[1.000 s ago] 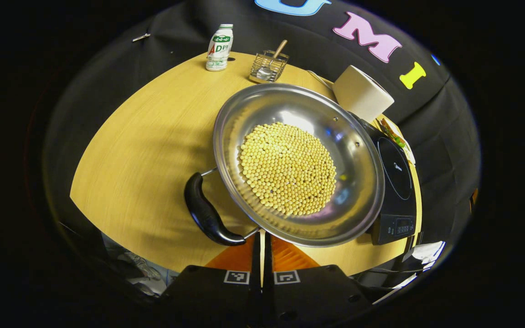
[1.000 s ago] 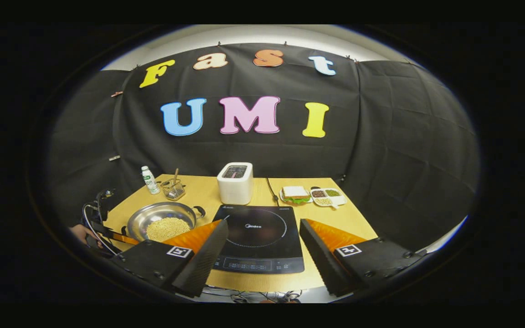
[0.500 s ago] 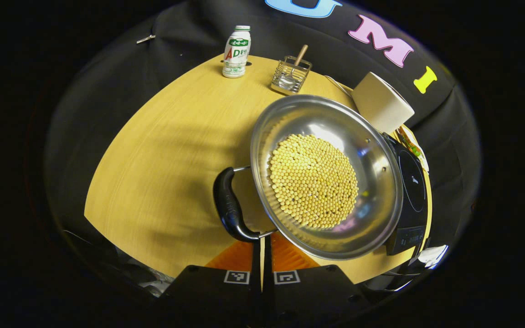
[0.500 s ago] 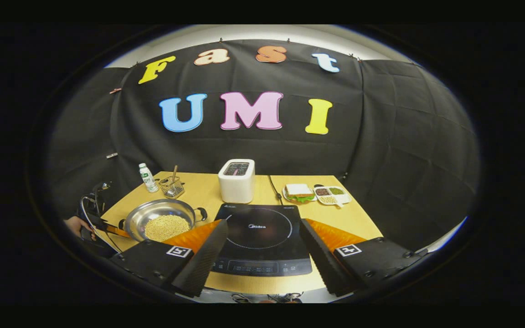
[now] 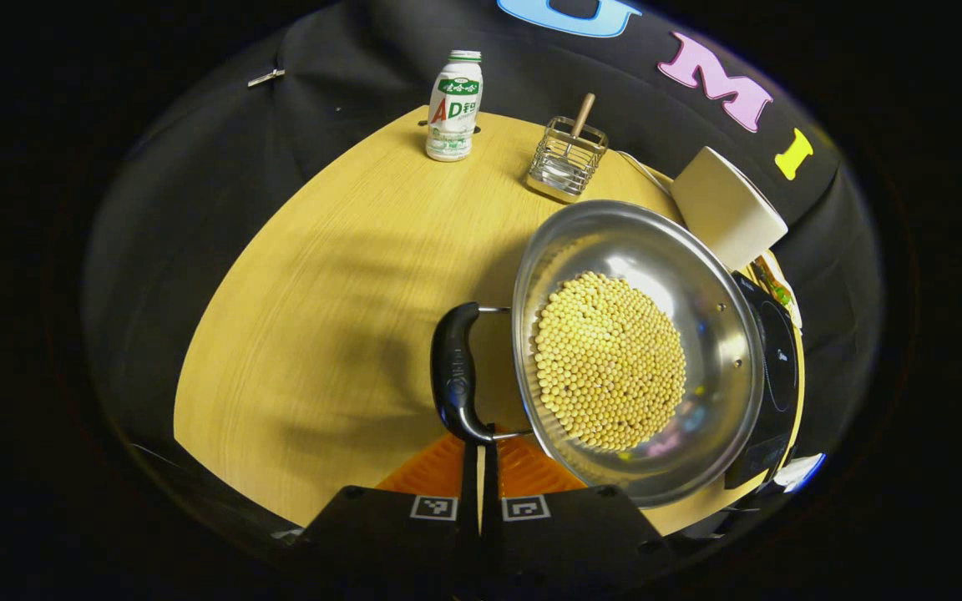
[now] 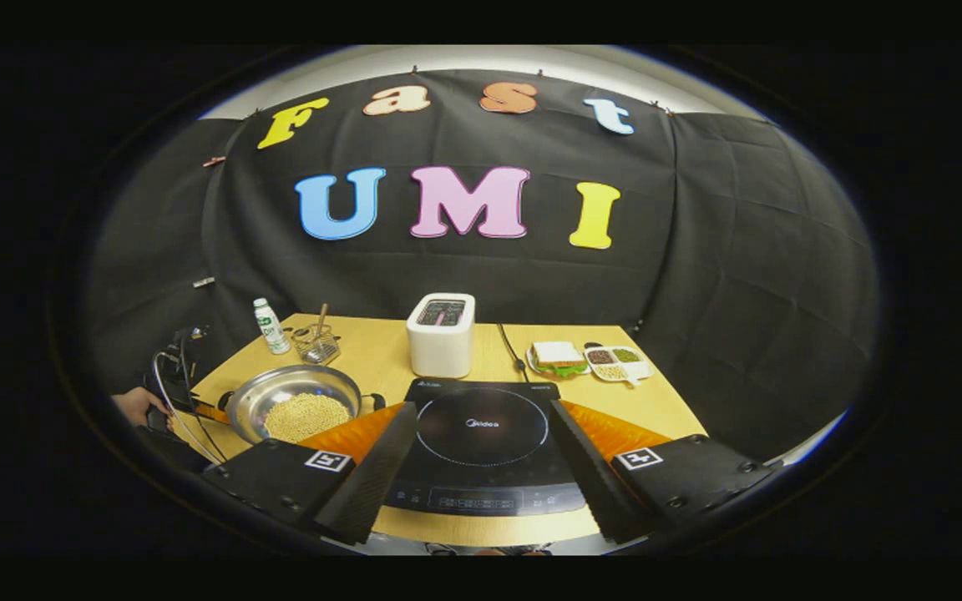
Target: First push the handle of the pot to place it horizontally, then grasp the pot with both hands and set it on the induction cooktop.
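A steel pot full of yellow beans sits on the wooden table. Its black handle points toward me in the left gripper view. My left gripper is shut, empty, with its tips against the handle's near end. The black induction cooktop lies just beyond the pot. In the right gripper view my right gripper stands open above the front of the cooktop. There the pot is to the cooktop's left, with the left gripper and a hand beside it.
A white bottle and a wire basket stand at the table's far edge. A white toaster stands behind the cooktop. A sandwich plate and a divided tray lie at the back right.
The left gripper's shut tips have pushed the handle, and the pot has turned so the handle swung from slanted to straight across my tips. The right gripper drifted slightly nearer the cooktop.
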